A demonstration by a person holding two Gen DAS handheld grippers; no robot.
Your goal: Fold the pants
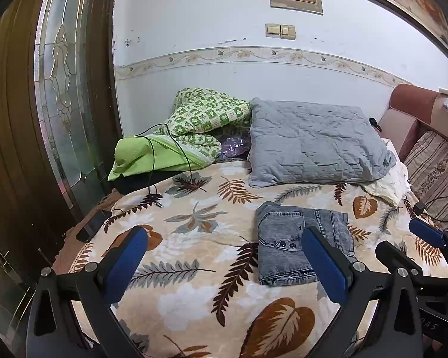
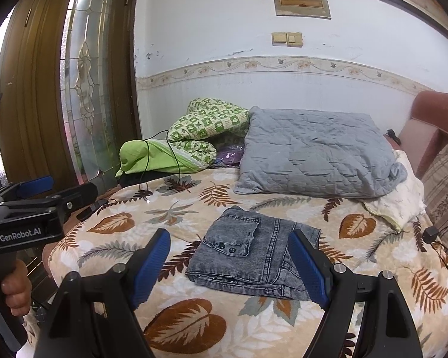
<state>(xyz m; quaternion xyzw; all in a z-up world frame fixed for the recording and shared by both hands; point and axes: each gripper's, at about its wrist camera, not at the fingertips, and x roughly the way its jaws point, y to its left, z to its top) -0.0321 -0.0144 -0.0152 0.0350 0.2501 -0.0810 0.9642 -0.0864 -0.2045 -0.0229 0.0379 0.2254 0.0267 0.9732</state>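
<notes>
Grey denim pants lie folded into a compact rectangle on the leaf-print blanket, waistband buttons facing up. My right gripper hovers open just in front of them, blue pads wide apart, nothing between them. In the left wrist view the folded pants sit to the right of centre, and my left gripper is open and empty over the blanket, its right pad overlapping the pants' edge in the picture. The right gripper's blue pad shows at the far right.
A grey quilted pillow and a green patterned quilt lie at the bed's head against the wall. A black cable trails over the green pillow. A phone lies at the bed's left edge. Sofa cushions stand right, a wooden door left.
</notes>
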